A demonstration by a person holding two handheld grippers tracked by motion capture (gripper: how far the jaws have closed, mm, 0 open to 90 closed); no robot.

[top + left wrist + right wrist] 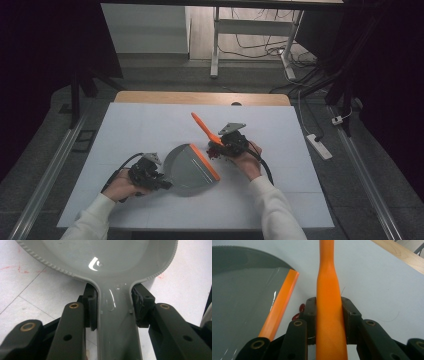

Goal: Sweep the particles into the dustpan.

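Note:
A grey dustpan (190, 170) with an orange lip (205, 161) lies on the white table top, lip facing right. My left gripper (162, 184) is shut on its grey handle (115, 322), with the pads pressed against both sides. My right gripper (220, 142) is shut on an orange brush handle (202, 127) that sticks up and to the left. In the right gripper view the orange handle (328, 302) runs straight out between the jaws, beside the dustpan's lip (279, 305). Small dark red bits (216, 152) lie on the table by the lip, under the right gripper.
A white sheet (150, 125) covers the table, and a wooden strip (200, 97) shows along the far edge. On the floor to the right lies a white power strip (320, 146). Desk legs (215, 45) and cables stand behind the table.

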